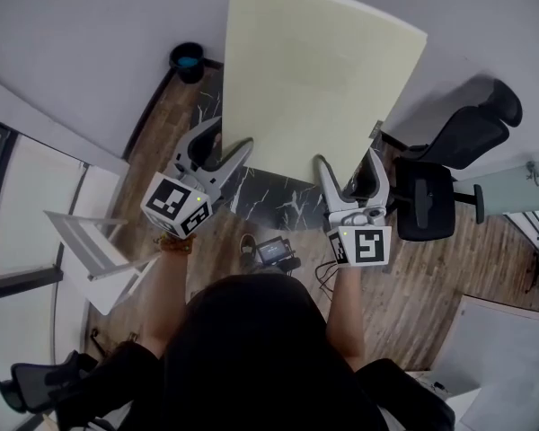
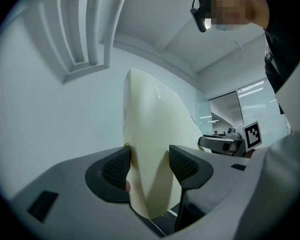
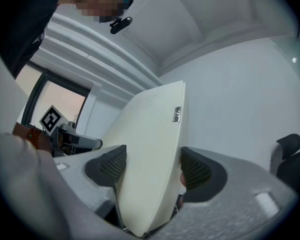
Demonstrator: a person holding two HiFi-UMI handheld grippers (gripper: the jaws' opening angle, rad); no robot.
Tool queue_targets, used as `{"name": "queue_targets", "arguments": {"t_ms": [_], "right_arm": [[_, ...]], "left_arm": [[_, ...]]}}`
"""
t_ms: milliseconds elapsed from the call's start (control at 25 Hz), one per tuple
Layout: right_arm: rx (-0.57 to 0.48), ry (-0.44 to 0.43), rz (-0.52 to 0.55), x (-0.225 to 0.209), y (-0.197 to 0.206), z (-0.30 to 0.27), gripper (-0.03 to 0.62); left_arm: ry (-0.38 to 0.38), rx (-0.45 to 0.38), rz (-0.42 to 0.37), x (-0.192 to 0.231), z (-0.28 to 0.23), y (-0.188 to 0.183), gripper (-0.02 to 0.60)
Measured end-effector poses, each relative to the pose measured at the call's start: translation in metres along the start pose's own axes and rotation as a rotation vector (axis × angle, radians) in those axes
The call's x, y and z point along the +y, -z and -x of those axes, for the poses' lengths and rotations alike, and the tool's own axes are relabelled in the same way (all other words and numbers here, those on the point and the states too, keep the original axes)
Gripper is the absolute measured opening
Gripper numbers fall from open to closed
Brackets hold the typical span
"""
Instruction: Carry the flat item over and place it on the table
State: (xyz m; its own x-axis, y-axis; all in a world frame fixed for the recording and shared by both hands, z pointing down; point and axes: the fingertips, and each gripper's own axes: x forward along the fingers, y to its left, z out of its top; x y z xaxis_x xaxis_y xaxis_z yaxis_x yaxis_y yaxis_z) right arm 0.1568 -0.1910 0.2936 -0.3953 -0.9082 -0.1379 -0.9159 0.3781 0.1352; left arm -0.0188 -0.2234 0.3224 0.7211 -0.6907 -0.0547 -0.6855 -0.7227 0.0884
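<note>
Pale flat board [image 1: 314,79] held upright, left gripper [image 1: 226,138] and right gripper [image 1: 349,160] fingers clamped on its lower edge, dark marbled surface [image 1: 274,197] below, office chair [image 1: 436,191] near its right edge.

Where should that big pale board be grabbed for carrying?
By its near edge, one pair of tongs toward each corner, coming from the carrier's side. The pale board is broad but thin, so jaws close across its thickness, as the left tongs and right tongs do now; two spaced grips likely stop it swinging.
</note>
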Motion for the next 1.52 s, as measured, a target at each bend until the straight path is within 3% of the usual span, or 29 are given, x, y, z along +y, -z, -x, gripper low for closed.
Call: {"name": "queue_targets", "arguments": {"t_ms": [840, 1520], "right_arm": [[0.028, 0.002, -0.079, -0.032, 0.042, -0.027, 0.338], [0.097, -0.014, -0.140, -0.033, 0.079, -0.040, 0.337]], "left_arm": [[-0.022, 0.063, 0.008, 0.018, -0.041, 0.026, 0.236], [-0.036, 0.144, 0.075, 0.033, -0.047, 0.062, 0.236]]}}
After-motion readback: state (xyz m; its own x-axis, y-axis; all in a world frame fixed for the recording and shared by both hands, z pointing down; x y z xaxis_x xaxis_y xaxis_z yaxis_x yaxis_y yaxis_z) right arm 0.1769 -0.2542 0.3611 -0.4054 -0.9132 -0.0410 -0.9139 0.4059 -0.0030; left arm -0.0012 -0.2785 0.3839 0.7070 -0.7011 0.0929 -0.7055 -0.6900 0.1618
